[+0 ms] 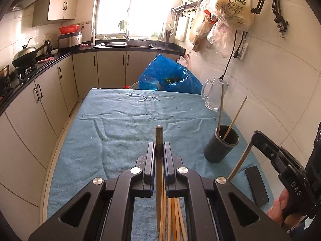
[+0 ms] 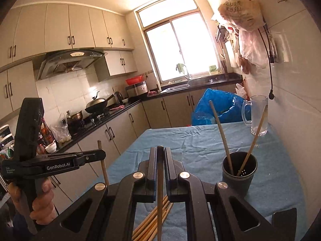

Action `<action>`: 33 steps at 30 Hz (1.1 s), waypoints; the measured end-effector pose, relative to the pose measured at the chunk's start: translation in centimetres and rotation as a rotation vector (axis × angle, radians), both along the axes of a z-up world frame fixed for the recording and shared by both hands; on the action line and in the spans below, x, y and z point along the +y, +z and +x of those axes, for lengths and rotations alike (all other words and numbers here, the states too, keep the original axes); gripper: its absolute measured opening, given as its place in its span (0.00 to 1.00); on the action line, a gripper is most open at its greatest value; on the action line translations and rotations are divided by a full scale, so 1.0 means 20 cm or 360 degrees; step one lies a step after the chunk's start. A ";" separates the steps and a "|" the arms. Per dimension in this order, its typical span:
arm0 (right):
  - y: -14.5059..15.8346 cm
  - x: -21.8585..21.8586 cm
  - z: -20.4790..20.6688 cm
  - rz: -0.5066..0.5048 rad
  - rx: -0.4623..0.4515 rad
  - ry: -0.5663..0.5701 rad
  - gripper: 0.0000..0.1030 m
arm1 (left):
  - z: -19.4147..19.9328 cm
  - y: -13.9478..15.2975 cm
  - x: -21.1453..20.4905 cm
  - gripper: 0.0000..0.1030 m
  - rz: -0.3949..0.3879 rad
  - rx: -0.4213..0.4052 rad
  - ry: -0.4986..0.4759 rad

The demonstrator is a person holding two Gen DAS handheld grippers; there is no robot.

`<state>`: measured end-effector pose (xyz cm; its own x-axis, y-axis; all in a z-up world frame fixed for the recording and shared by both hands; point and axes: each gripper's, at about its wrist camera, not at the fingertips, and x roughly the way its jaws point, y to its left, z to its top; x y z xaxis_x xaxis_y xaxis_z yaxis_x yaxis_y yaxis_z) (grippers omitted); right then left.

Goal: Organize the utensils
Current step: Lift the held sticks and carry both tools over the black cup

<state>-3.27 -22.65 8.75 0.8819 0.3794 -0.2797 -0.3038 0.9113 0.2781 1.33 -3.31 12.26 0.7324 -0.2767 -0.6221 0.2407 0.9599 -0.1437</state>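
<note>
My left gripper (image 1: 159, 145) is shut on one wooden chopstick (image 1: 159, 134), which stands up between the pads above a blue-clothed table (image 1: 120, 120). Beneath it lies a loose pile of chopsticks (image 1: 174, 217). My right gripper (image 2: 160, 149) is likewise shut on a single chopstick (image 2: 159, 180), raised over the same pile of chopsticks (image 2: 152, 221). A dark round cup (image 1: 221, 146) (image 2: 239, 172) stands to the right with two chopsticks leaning in it. Each gripper shows in the other's view: the right gripper (image 1: 255, 135) at the right edge, the left gripper (image 2: 101, 153) at the left, both held by a hand.
A black phone (image 1: 256, 186) lies on the cloth near the cup. A glass mug (image 1: 214, 94) (image 2: 256, 116) stands at the far right corner by the tiled wall. A blue plastic bag (image 1: 168, 76) sits beyond the table's far edge. Kitchen counters run along the left.
</note>
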 end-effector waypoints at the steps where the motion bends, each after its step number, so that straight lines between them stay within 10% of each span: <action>1: 0.00 0.00 0.00 0.0001 -0.0001 0.0001 0.07 | 0.00 0.00 0.00 0.07 -0.0001 -0.0001 -0.0006; 33: 0.07 -0.18 -0.09 0.0090 -0.0069 -0.0135 0.07 | 0.01 0.06 -0.07 0.07 -0.0037 -0.0008 -0.0029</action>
<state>-5.00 -26.32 10.09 0.9223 0.3170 -0.2209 -0.2391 0.9173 0.3184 1.53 -4.76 13.43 0.7303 -0.3044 -0.6116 0.2590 0.9518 -0.1644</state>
